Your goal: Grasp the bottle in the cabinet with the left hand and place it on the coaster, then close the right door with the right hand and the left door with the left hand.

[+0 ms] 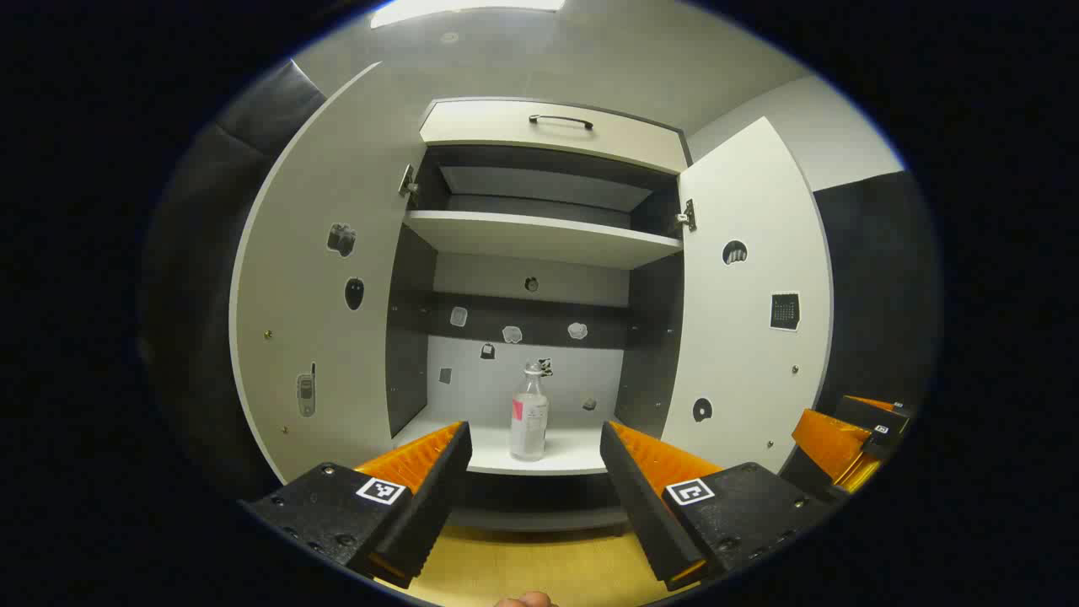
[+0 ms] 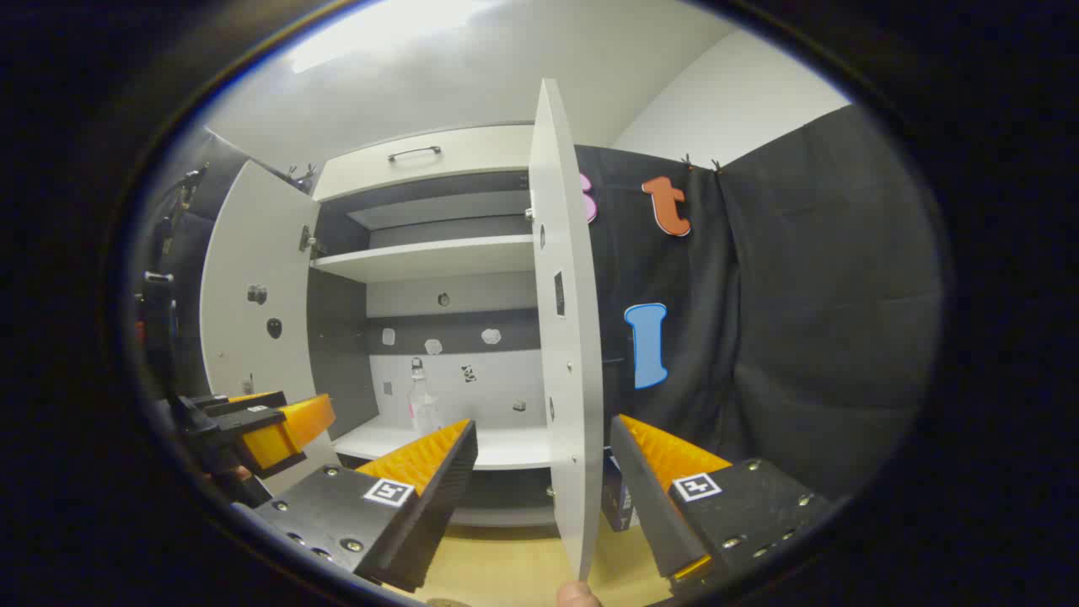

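A clear bottle (image 1: pixel 528 417) with a pink label stands upright on the cabinet's lower shelf (image 1: pixel 573 459), near its front edge. My left gripper (image 1: pixel 535 472) is open and short of the shelf, with the bottle centred in the gap between its fingers. Both cabinet doors, left (image 1: pixel 320 295) and right (image 1: pixel 750 312), stand wide open. My right gripper (image 2: pixel 544 472) is open too, and the right door's edge (image 2: pixel 566 337) runs up between its fingers, a little ahead of them. The right gripper view also has the bottle (image 2: pixel 420 405) and the left gripper (image 2: pixel 253 426).
A yellow wooden tabletop (image 1: pixel 523 565) lies below the cabinet. An upper shelf (image 1: pixel 539 236) and a top flap with a handle (image 1: pixel 560 122) sit above. The right gripper (image 1: pixel 851 434) is at the far right. A dark blue box (image 2: pixel 615 502) sits behind the right door.
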Demonstrator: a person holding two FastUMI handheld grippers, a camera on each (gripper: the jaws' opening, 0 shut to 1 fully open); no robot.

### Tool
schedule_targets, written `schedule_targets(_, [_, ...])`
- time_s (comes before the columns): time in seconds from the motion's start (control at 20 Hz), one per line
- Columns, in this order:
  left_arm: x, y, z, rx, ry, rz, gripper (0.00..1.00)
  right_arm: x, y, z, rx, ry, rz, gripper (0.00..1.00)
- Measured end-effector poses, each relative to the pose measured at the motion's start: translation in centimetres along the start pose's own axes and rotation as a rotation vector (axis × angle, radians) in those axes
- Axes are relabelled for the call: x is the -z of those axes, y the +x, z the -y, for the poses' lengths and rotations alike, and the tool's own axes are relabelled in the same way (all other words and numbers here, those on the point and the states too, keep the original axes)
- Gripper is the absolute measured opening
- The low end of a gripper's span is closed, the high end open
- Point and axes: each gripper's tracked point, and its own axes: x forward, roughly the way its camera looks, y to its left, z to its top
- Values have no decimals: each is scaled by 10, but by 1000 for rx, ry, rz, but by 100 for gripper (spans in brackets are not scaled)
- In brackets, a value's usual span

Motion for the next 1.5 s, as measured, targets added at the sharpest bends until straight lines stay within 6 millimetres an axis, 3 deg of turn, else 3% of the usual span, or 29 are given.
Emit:
schedule_targets(0.9, [4, 28, 6, 19, 28, -4, 96, -6, 2, 4, 45, -15, -4, 96])
schedule_targets(1.15, [8, 66, 1, 3, 42, -9, 96, -16, -3, 13, 96, -23, 1, 96])
schedule_targets(1.4, [14, 126, -5, -15, 42, -3, 96, -22, -6, 23, 181, -36, 13, 96])
schedule_targets(1.5, [22, 154, -9, -27, 52, -14, 96, -23, -7, 38, 219, -43, 16, 96])
